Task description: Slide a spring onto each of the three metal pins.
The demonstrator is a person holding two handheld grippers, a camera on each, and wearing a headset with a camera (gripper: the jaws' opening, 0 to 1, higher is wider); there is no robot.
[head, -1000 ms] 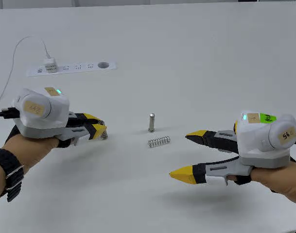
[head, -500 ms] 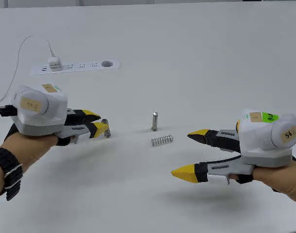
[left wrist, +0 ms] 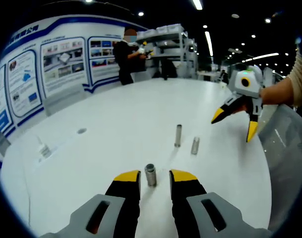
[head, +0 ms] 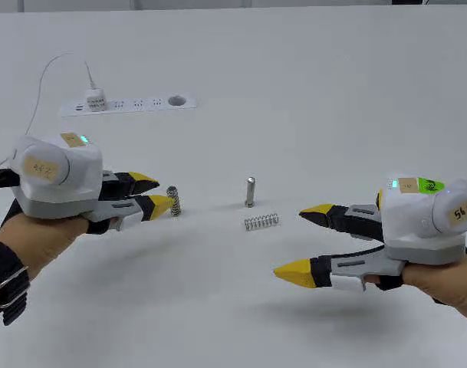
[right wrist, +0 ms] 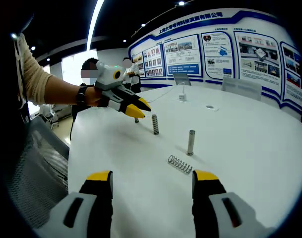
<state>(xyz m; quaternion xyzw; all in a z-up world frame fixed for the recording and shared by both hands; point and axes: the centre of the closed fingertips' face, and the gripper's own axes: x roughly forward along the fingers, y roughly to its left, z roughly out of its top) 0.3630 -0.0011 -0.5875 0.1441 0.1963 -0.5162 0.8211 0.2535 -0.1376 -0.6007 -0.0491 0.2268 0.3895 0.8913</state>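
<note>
A metal pin wearing a spring (head: 172,201) stands upright on the white table, just off the tips of my left gripper (head: 155,192). In the left gripper view this sprung pin (left wrist: 150,174) sits in the narrow gap of the open left gripper (left wrist: 151,177), and neither jaw grips it. A bare pin (head: 250,192) stands at the middle, with a loose spring (head: 261,222) lying just in front of it. My right gripper (head: 305,239) hovers wide open to the right of the spring. Its own view has the loose spring (right wrist: 180,164) and bare pin (right wrist: 191,142) ahead of the right gripper (right wrist: 151,177).
A white power strip (head: 129,102) with a plugged charger and cable lies at the far left of the table. A small dark object (right wrist: 136,120) stands under the left gripper's tips in the right gripper view. People stand beyond the table's far end.
My left gripper has drawn back a little from the sprung pin, which now stands free at its tips. The right gripper has stayed open and nearly still.
</note>
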